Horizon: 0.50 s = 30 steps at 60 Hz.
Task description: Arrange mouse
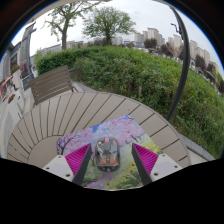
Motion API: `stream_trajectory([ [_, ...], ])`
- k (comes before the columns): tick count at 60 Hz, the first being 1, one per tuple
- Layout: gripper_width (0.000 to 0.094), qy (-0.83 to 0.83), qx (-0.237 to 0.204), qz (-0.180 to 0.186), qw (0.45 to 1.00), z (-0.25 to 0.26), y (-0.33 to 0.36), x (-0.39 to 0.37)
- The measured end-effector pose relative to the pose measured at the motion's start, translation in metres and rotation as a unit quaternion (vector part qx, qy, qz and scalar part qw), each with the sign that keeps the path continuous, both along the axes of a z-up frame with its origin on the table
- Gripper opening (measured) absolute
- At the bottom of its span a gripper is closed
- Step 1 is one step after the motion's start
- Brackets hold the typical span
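The mouse (pixel 107 153) is seen lengthwise between the parted gripper (pixel 108 162) fingers, apparently unclamped, on a mat (pixel 115 132).

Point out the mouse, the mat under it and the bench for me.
mouse (pixel 107 153), gripper view, its top, between the open gripper (pixel 108 163) fingers.
mat (pixel 115 130), gripper view, patterned area beyond the mouse.
bench (pixel 50 83), gripper view, backrest slats.

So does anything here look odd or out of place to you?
Mainly the setting: a computer mouse sits on a colourful mouse mat laid on a curved wooden bench outdoors, beside a hedge. The mouse stands between the open gripper fingers. Nothing looks spilled or damaged.
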State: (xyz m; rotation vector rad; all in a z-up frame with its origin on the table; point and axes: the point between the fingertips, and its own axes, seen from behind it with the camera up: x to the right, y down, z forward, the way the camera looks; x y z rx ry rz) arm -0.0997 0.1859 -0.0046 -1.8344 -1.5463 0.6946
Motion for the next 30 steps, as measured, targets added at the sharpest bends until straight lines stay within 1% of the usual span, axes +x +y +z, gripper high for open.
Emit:
stream_trajectory([
  [4, 0.0855, -0.007, -0.008, 0.007, 1.0, 0.023, -0.006, 0.016],
  [8, 0.0855, -0.018, -0.021, 0.01, 1.0, 0.052, -0.018, 0.041],
  [12, 0.0853, -0.02, -0.024, 0.023, 0.999, 0.089, -0.032, 0.074],
  [19, 0.0851, -0.024, -0.006, 0.035, 0.999, 0.145, -0.049, 0.139],
  [24, 0.0846, -0.018, 0.012, 0.037, 0.999, 0.17, -0.058, 0.178],
  [27, 0.0843, -0.016, 0.016, 0.043, 0.999, 0.183, -0.062, 0.198],
  [30, 0.0844, -0.015, 0.017, 0.04, 0.999, 0.193, -0.064, 0.216],
])
